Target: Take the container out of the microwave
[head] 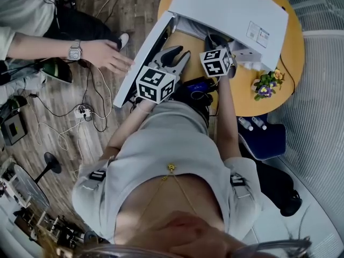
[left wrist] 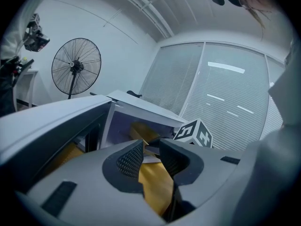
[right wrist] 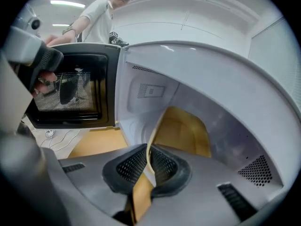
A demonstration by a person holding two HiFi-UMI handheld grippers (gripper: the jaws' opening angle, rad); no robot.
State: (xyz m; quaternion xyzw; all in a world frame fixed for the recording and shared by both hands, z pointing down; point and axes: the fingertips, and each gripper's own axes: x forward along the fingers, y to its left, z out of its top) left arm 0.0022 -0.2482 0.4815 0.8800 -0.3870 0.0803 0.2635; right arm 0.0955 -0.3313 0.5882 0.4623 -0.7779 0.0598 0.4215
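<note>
headcount: 1 microwave (head: pixel 231 12) | 1 container (right wrist: pixel 181 131) | 2 claws (left claw (left wrist: pixel 151 147), right claw (right wrist: pixel 148 161)) | 1 tabletop (head: pixel 290 52) | 2 bottles (head: pixel 245 123) (head: pixel 259 122) | 1 flower bunch (head: pixel 266 85) | 1 fan (left wrist: pixel 76 65)

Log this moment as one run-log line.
microwave: door open | right tongs: shut on container rim, inside microwave | left tongs: open, empty | container: not yet out

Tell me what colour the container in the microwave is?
Yellowish brown. The container shows best in the right gripper view.
</note>
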